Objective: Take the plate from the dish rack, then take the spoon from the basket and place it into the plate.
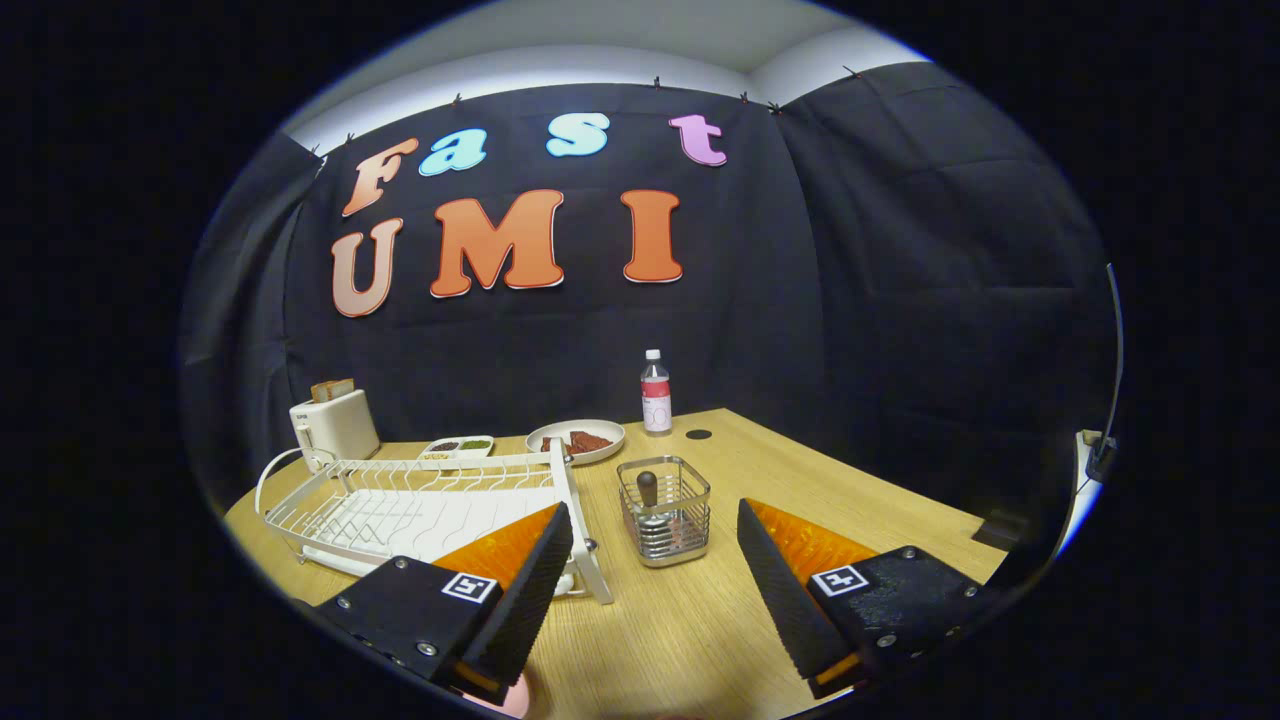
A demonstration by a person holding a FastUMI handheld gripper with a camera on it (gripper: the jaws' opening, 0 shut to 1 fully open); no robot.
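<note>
My gripper [652, 513] is open and holds nothing, its black pads wide apart above the wooden table [700, 620]. Just ahead, between the fingertips, stands a square wire basket [664, 523]. A dark-handled spoon [647, 489] stands upright in it. Beside and partly behind my left finger [520, 590] lies the white dish rack [420, 505], and its wire slots look bare. A small pink rounded edge [513, 698] peeks out under the left finger near the table's front. I cannot tell if that edge is the plate.
At the table's back stand a cream toaster [333, 425] with bread in it, a small white tray [458, 447] of condiments, a round dish [576, 441] with dark food, and a water bottle [656, 393]. A black grommet hole [699, 435] sits near the bottle.
</note>
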